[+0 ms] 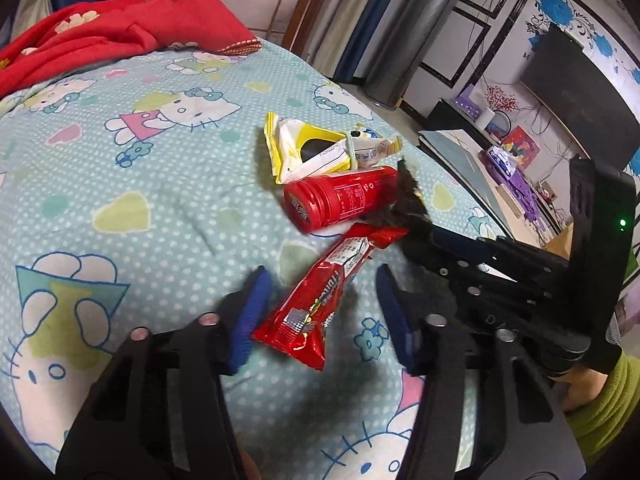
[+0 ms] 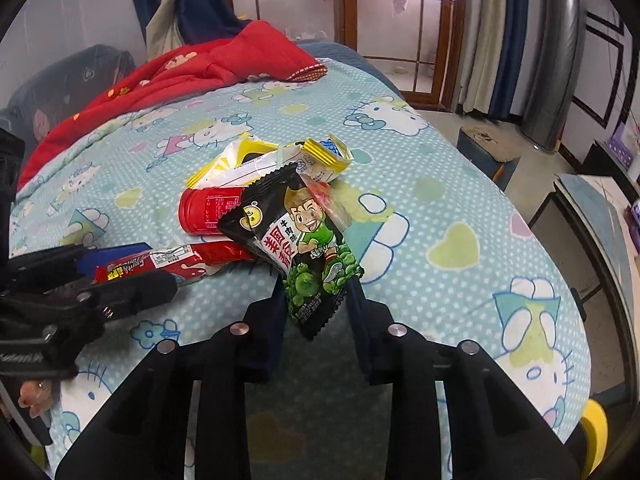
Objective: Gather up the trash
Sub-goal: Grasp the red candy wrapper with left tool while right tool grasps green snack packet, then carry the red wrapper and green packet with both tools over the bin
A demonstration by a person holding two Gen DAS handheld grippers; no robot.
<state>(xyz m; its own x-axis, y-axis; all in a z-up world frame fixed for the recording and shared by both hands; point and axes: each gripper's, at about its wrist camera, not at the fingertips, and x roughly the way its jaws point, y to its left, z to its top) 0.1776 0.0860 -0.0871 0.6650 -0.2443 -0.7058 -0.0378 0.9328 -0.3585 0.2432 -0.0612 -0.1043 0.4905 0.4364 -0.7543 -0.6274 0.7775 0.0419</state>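
A pile of trash lies on the Hello Kitty bed cover: a red snack wrapper, a red bottle on its side and a yellow-white wrapper. My left gripper is open, its blue fingers on either side of the red wrapper. My right gripper is shut on the lower end of a black pea-snack packet. That packet leans over the red bottle. The right gripper also shows in the left wrist view.
A red blanket lies at the head of the bed. Past the bed's right edge stand a steel cylinder, a low table with clutter and a dark television. A cardboard box sits on the floor.
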